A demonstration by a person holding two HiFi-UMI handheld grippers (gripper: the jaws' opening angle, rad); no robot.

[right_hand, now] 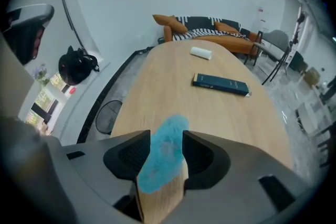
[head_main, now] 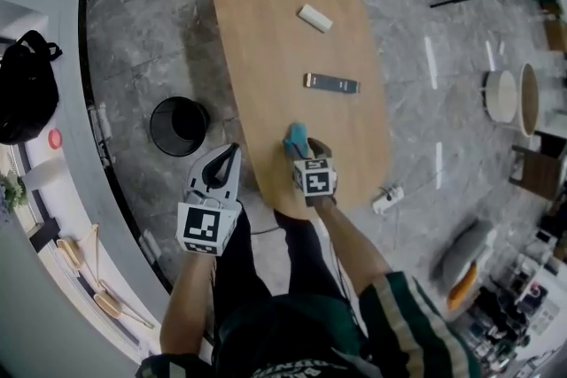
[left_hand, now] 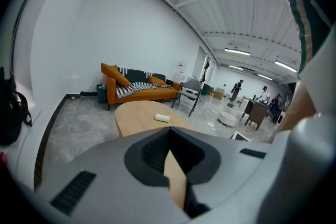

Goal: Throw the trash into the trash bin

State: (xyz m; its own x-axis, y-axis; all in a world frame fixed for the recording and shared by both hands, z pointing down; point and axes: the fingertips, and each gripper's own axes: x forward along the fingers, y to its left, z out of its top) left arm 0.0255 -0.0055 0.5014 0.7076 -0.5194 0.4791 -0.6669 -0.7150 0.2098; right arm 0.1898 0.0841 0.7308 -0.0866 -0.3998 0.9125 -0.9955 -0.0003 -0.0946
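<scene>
Table runs up centre frame in the head view. Blue crumpled trash is noted lying on it, near the lower edge. Right gripper is held steeply down over it, jaws apart, the trash between them but not yet pinched. Left gripper is seen left of the table over the floor, jaws together, empty. Trash bin stands on the floor, left of the table, near the left gripper.

Risks, as judged: the trash looks soft, so a shallow pinch could be lost mid-carry. It could be nudged off the table edge by one jaw. A release short of the bin's rim is possible.
</scene>
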